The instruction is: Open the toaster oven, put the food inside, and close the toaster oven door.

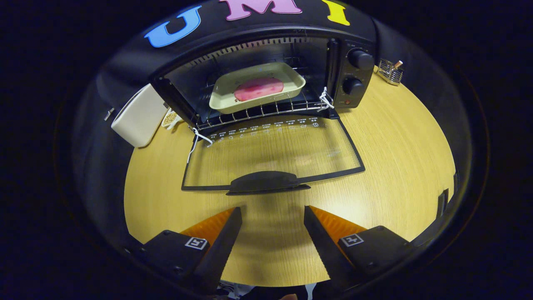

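Note:
A black toaster oven [354, 75] stands at the back of the wooden table [395, 166]. Its glass door [270, 156] lies folded down flat toward me, with the dark handle [266, 182] at its near edge. Inside, on the wire rack [258, 111], rests a pale green dish [258, 85] holding a pink slice of food [259, 88]. My gripper [272, 214] is open with nothing between its fingers. It hovers just short of the door handle, above the table.
A white rectangular container [139, 116] leans left of the oven, with a small dish of grains [170, 118] beside it. A small wire rack [390, 71] sits at the back right. Two knobs [358, 73] are on the oven's right panel.

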